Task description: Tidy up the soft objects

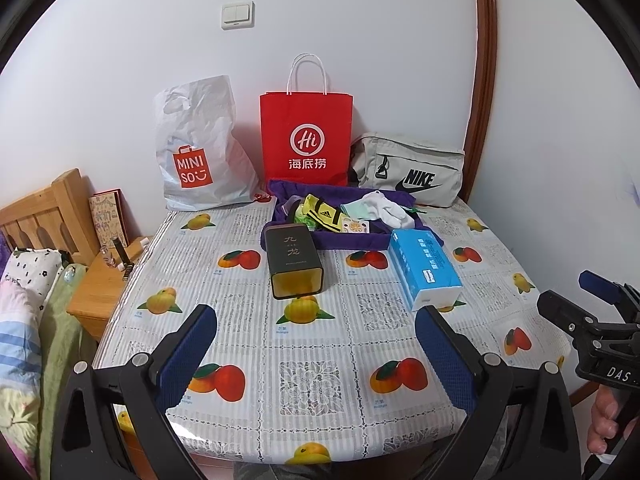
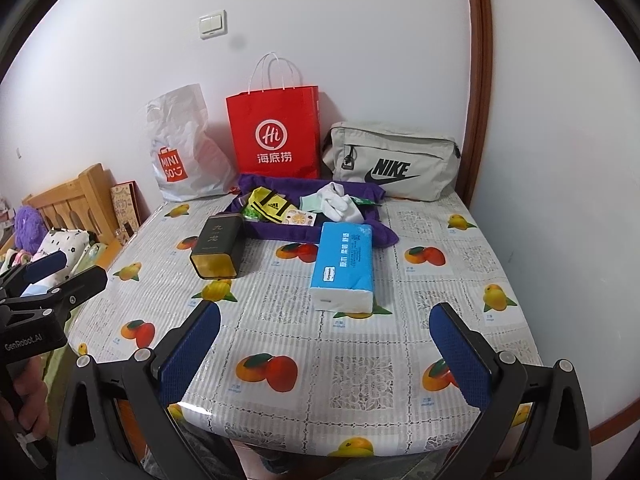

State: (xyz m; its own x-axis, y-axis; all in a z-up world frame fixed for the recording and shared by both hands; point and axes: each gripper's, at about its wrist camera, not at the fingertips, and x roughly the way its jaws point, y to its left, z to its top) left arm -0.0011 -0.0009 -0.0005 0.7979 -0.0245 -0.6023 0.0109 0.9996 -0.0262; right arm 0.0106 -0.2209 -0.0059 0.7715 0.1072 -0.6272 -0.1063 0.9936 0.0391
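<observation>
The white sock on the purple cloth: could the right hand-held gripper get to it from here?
Probably yes. The right hand-held gripper is open and empty, and the white sock lies exposed on top. The blue tissue pack lies in between, so it would have to pass over it.

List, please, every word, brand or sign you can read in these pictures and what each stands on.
"MINISO": white plastic bag
"Hi 海底捞": red paper bag
"NIKE": grey pouch
"九龙": dark tin
adidas logo: yellow cloth
"GenRobot.AI": left gripper
"DAS": right gripper
Blue tissue pack and tablecloth captions: too small to read.
</observation>
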